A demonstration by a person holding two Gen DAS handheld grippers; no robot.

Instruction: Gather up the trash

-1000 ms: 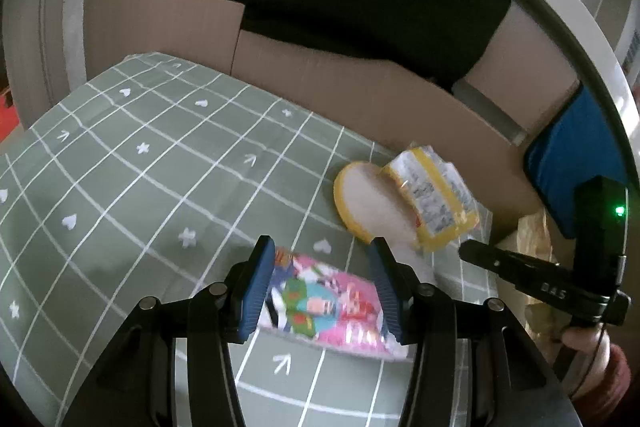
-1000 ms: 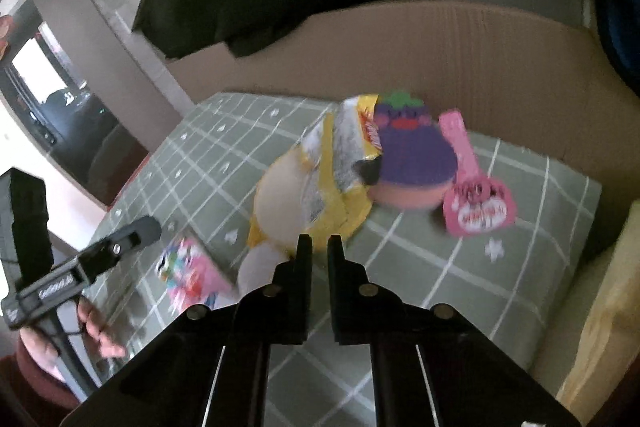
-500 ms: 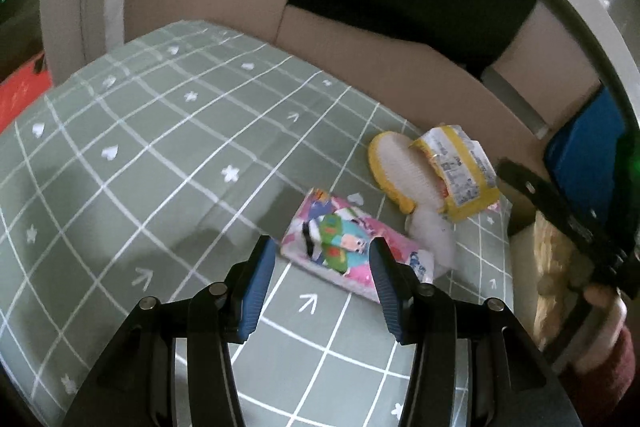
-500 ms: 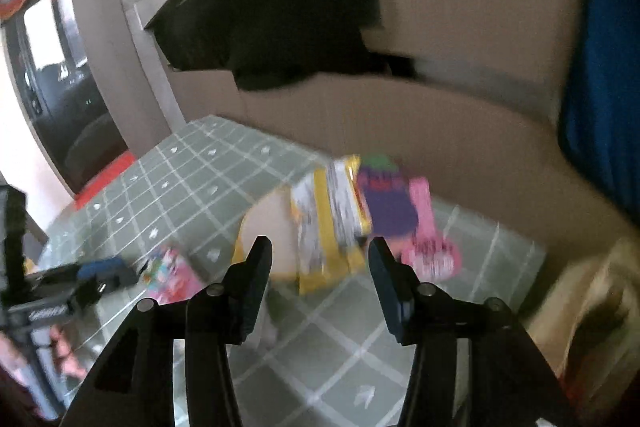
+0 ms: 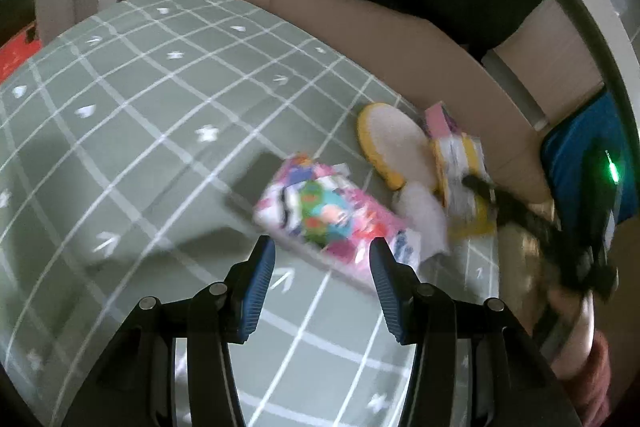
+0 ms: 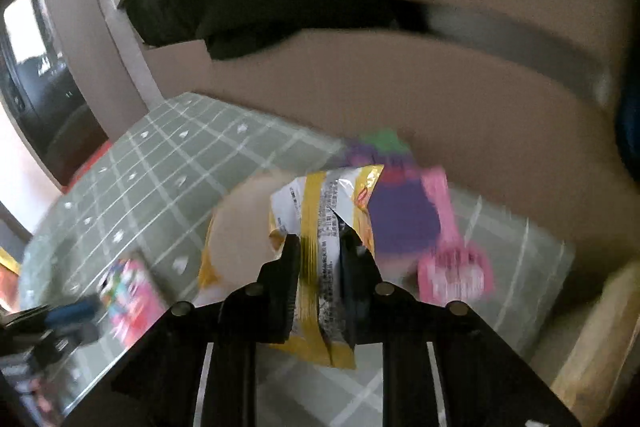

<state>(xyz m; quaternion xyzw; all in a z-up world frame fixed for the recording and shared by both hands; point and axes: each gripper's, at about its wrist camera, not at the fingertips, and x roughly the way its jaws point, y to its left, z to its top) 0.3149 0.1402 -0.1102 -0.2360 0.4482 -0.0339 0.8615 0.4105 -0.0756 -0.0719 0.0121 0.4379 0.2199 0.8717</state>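
Lying on the green grid-patterned mat with small white hearts and stars (image 5: 168,115), well in from its left edge, a flat pink packet printed with bright cartoon figures (image 5: 332,215) sits just ahead of the left gripper (image 5: 322,281), whose blue-padded jaws stand apart with only the packet's near edge between them, not pressed. To its right, toward the mat's far right corner, a round yellow-rimmed lid with a pale centre (image 5: 394,151) rests beside a white crumpled scrap (image 5: 424,211). Next comes the torn yellow and white foil wrapper with fine print (image 6: 320,227): the right gripper (image 6: 318,259) is closing on it, and the black jaws already pinch the wrapper, which sticks up past their tips. Behind it, near the mat's far edge by the brown cardboard wall (image 6: 400,95), a purple toy with a green top (image 6: 400,211) touches a pink plastic scoop-shaped piece (image 6: 452,263); blur hides finer detail.
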